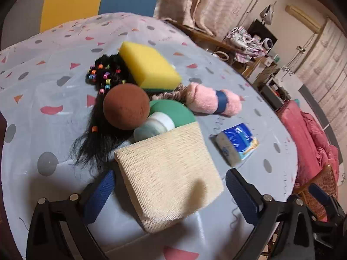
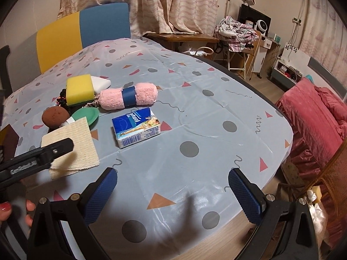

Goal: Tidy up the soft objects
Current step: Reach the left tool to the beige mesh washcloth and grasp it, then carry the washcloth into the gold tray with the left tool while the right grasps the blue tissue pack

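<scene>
Cloth lined up between your spread prongs.
Left tool (image 1: pixel 169 195) gapes around beige mesh cloth (image 1: pixel 167 173), untouched, centre frame.

We are looking into a lived-in room of a home. A surface (image 2: pixel 195 99) is wearing a plastic cloth printed with dots and triangles, and a yellow-and-blue chair (image 2: pixel 82 30) is standing behind it. Patterned curtains (image 2: pixel 173 4) are hanging along the walls, crumpled laundry (image 2: pixel 236 32) is piling up on a side stand, and a red quilt (image 2: pixel 312 112) is lying bunched at the right.
</scene>
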Available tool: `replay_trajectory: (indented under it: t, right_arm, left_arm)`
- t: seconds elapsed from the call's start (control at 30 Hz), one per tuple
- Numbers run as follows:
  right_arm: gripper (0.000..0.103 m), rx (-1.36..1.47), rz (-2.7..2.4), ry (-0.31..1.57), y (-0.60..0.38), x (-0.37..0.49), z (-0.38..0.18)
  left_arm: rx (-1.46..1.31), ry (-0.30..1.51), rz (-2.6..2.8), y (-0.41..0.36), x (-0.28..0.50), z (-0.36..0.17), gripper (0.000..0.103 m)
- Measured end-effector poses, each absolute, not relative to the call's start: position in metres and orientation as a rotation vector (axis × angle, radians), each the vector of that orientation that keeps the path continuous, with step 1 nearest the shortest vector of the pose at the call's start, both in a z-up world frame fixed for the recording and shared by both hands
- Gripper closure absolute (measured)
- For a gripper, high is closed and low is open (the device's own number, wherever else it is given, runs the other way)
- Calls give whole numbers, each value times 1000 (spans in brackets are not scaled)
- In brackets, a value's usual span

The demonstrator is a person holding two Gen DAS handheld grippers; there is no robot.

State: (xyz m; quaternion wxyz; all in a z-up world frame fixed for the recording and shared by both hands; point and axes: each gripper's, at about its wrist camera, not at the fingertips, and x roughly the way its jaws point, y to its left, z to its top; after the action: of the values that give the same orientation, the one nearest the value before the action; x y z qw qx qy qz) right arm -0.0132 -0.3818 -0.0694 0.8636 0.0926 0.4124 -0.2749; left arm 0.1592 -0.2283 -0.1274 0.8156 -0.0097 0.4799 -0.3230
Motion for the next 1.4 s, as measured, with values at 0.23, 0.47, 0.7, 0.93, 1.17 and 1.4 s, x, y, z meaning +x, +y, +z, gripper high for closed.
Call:
replay_trajectory:
  t: [0.23,0.47,0.7,0.93,1.17,1.4]
  right_arm:
    - [0,176,-526,802,-384,-7,-72]
    - [0,164,-484,755,-390,15,-77]
    - [0,67,-478,784,-399,59,-96]
    - [1,61,-433,806,-401,84,-109]
    - [26,75,-425,839,-399,106,-124]
    - [26,48,-449,819,-394,104,-127]
  left_arm:
    - [17,1046,-726,-234,155,-135,46]
    - [5,1088,-700,-226,160,-135,68]
    - [-100,1127,-797,-207,150,-132,88]
    - [-160,1059,-815,-175,132,-110,91]
    - [-104,1035,-777,-156,118,-108,91]
    - [-232,1085,-814,-142,115,-118,91]
